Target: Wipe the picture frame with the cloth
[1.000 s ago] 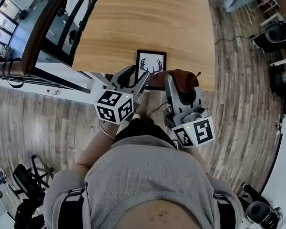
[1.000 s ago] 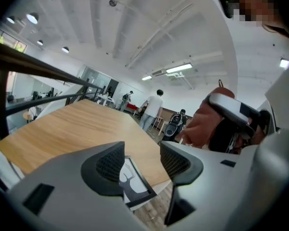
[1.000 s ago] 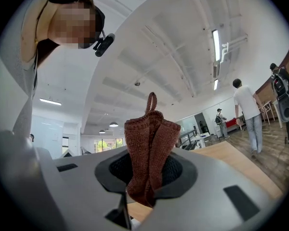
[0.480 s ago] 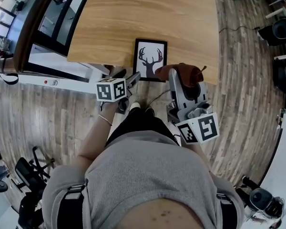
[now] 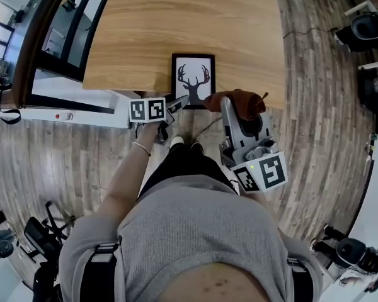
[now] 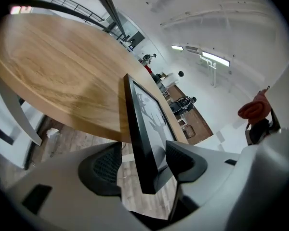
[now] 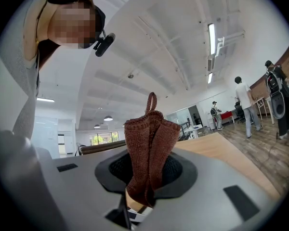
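**Frame between open fingers, cloth pinched alongside**

The picture frame point(image 5: 193, 80), black-edged with a dark antler print on white, lies on the wooden bench point(image 5: 176, 24) at its near edge. Its near end pokes out a little past the rim, over the plank floor point(image 5: 82, 162).

The person stands close against that edge with a tool in each hand. The left gripper point(image 5: 181, 100) reaches in low at the frame's near left corner. Its fingers point(image 6: 103, 165) are spread wide with the corner of the frame slotted between them. A clear gap shows between the frame's black edge and one pad, so nothing is clamped.

The right gripper point(image 7: 147, 174) has its fingers closed on the cloth point(image 7: 149, 148). This is a brown knitted piece with a small loop at the top, bunched and standing up out of the grip. From above, the cloth sits at the frame's near right corner. It may be just brushing that corner, though from here I can't be sure it touches.
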